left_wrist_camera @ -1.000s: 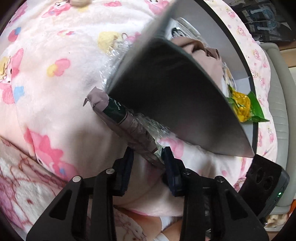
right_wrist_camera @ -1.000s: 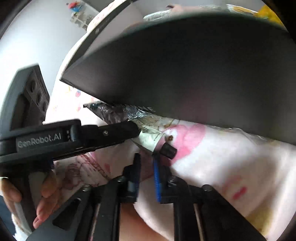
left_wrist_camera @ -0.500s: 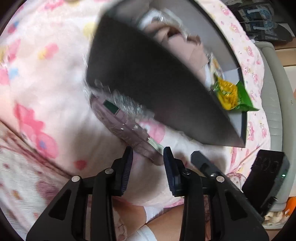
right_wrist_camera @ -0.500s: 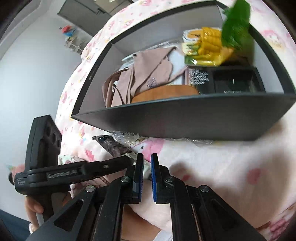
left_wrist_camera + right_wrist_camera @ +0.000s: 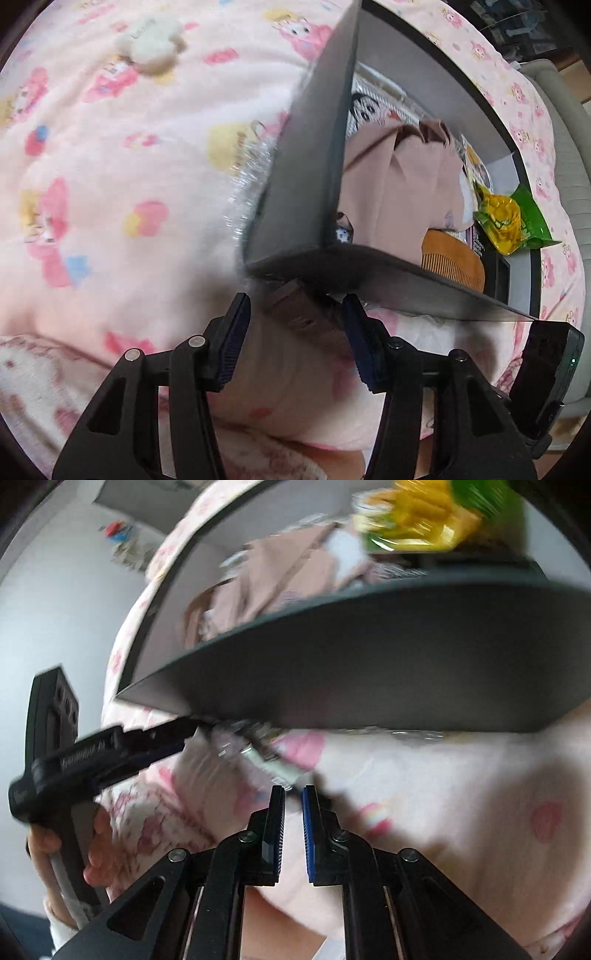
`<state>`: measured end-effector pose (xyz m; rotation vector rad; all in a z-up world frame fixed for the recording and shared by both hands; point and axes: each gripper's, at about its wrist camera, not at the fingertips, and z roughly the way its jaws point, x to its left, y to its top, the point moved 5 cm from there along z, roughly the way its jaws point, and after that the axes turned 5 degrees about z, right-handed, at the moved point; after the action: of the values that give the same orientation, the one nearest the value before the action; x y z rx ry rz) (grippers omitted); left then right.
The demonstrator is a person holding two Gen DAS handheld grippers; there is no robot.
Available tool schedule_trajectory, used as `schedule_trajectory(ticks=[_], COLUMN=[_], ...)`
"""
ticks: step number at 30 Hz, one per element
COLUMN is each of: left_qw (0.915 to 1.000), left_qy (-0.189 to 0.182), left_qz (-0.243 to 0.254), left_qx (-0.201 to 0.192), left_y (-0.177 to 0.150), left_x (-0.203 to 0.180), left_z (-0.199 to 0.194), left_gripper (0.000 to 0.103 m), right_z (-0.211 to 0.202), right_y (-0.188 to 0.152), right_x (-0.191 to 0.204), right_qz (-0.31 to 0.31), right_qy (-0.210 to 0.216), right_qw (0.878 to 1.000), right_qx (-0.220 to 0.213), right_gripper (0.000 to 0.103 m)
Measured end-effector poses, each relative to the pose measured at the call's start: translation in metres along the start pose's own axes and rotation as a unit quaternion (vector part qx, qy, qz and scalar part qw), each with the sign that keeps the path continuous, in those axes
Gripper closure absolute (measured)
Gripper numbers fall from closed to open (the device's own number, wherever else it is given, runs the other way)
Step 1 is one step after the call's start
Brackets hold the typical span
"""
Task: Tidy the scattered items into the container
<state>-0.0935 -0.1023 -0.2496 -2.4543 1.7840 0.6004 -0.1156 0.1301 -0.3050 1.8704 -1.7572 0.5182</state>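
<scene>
A mauve foil packet (image 5: 308, 319) lies on the pink blanket, partly under the near corner of a dark grey box (image 5: 373, 267). My left gripper (image 5: 297, 338) is open, its jaws either side of the packet's near end. In the right wrist view the packet (image 5: 258, 755) is blurred below the box wall (image 5: 369, 686). My right gripper (image 5: 293, 829) is nearly shut with a narrow gap; the packet's tip sits just ahead of its fingertips. The box holds a beige cloth (image 5: 406, 184), a wooden comb (image 5: 452, 264) and a yellow-green snack bag (image 5: 509, 221).
The pink cartoon-print blanket (image 5: 129, 166) covers the surface. A small cream plush toy (image 5: 151, 46) lies far left on it. Crinkly clear plastic (image 5: 247, 177) sticks out beside the box's left wall. A grey sofa edge (image 5: 570, 147) is at far right.
My left gripper let go of the packet, opened wider and swung toward the box corner. The right gripper stayed nearly shut and moved closer to the box wall.
</scene>
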Motion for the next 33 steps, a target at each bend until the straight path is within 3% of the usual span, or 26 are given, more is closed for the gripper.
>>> schedule_trajectory(ticks=[10,13,18,23,26,30,33], left_qw=[0.999,0.9991,0.9999,0.9985,0.9984,0.9991,0.9991], left_qy=[0.011,0.011,0.006,0.03,0.035,0.002,-0.02], left_qz=[-0.014,-0.009,-0.012,-0.012,0.002,-0.012,-0.017], left_qx=[0.04,0.041,0.001,0.044,0.044,0.041,0.034], left_y=[-0.019,-0.026,-0.013,-0.014,-0.025,-0.03,-0.03], left_x=[0.022,0.028,0.04,0.051,0.052,0.064,0.072], left_z=[-0.013,-0.026,-0.048,-0.028,-0.033,-0.04,-0.043], left_gripper=[0.05,0.056,0.056,0.056,0.053,0.053,0.054], right_z=[-0.011,-0.002,0.001,0.012,0.016,-0.006,0.0], right_y=[0.003,-0.004,-0.01,-0.025,-0.031,-0.017,-0.014], right_x=[0.008,0.014,0.013,0.015,0.014,0.012,0.008], right_qz=[-0.017,-0.028,-0.026,-0.036,-0.028,-0.026,-0.012], right_qy=[-0.01,-0.004,-0.004,-0.005,0.02,0.015,0.02], right_qw=[0.998,0.999,1.0,0.999,0.999,0.999,0.999], right_qx=[-0.054,-0.032,-0.012,0.007,0.032,-0.031,-0.026], right_gripper=[0.095,0.095,0.092,0.091,0.091,0.089,0.088])
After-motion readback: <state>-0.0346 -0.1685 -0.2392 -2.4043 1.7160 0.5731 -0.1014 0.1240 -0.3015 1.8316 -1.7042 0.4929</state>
